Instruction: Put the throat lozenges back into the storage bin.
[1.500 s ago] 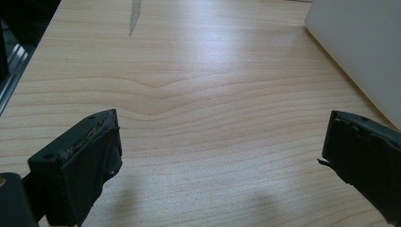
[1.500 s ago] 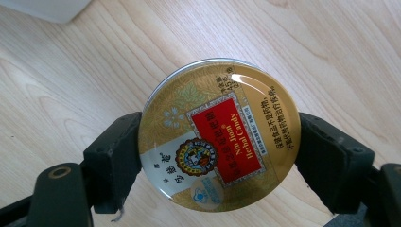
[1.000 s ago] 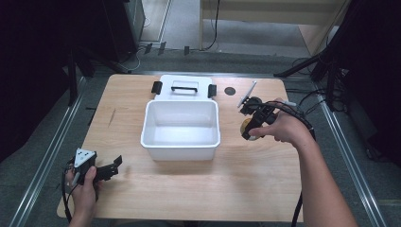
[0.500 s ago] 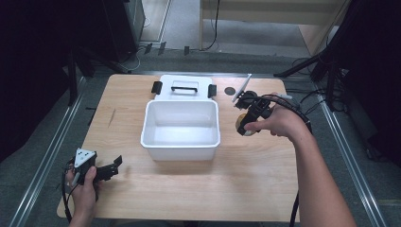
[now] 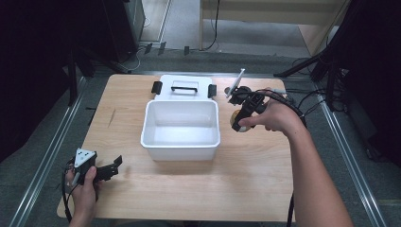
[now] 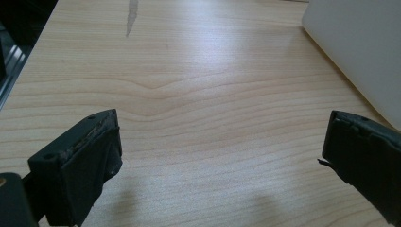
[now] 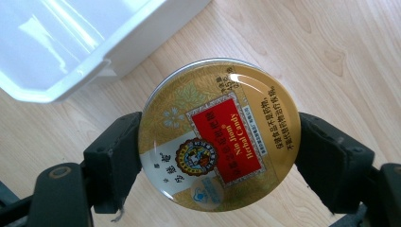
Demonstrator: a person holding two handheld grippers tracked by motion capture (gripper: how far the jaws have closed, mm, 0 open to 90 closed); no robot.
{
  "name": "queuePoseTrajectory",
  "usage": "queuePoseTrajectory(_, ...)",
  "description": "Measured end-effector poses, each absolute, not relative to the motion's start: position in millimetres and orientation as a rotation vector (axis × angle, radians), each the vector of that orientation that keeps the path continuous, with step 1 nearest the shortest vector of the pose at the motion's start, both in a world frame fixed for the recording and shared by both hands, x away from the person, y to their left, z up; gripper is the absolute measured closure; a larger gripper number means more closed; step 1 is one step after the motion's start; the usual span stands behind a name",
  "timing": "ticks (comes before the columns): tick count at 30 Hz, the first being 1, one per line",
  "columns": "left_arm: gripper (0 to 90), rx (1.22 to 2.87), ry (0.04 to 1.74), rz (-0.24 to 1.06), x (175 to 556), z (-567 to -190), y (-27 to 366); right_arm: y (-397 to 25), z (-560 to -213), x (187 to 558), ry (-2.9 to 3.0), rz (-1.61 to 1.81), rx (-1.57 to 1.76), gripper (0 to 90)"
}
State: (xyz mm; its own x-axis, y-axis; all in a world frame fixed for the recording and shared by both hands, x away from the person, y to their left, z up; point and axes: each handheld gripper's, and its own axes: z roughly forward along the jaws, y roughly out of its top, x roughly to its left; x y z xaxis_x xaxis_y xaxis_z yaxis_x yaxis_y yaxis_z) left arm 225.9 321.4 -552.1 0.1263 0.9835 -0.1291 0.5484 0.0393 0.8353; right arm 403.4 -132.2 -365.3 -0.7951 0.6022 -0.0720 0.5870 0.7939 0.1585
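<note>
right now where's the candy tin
The candy tin is clamped in the right gripper, held just right of the white bin, lifted off the table.

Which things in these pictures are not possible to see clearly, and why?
- Tin: the underside is hidden by its own lid in the right gripper view; in the high view the right tool covers most of it.
- Small print on the tin: too small to read.
- Bin: cut off by the edge in both gripper views.
- Objects behind the bin near its lid: too small in the high view.

Left gripper [image 5: 112,166] low, near table corner, fingers wide apart; right gripper [image 5: 241,120] raised, fingers clamped.
</note>
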Motion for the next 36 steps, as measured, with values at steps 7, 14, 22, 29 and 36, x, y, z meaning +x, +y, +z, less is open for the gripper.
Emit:
queuePoseTrajectory(7, 0.0, 1.614, 1.522, 0.692, 225.9, -552.0, 320.8, -118.0, -361.7, 404.5, 2.875, 0.188, 0.911, 20.7)
queuePoseTrajectory(14, 0.0, 1.616, 1.521, 0.693, 225.8, -552.0, 321.1, -104.8, -356.1, 406.4, 2.884, 0.186, 0.871, 20.7)
queuePoseTrajectory(22, 0.0, 1.614, 1.522, 0.692, 225.8, -552.0, 321.2, -89.8, -351.0, 409.1, 2.895, 0.177, 0.828, 20.8)
queuePoseTrajectory(29, 0.0, 1.615, 1.519, 0.693, 225.6, -552.0, 321.2, -74.7, -350.0, 411.0, 2.904, 0.167, 0.782, 20.7)
queuePoseTrajectory(36, 0.0, 1.614, 1.52, 0.691, 225.6, -552.0, 321.4, -56.4, -349.6, 410.2, 2.918, 0.167, 0.693, 20.7)
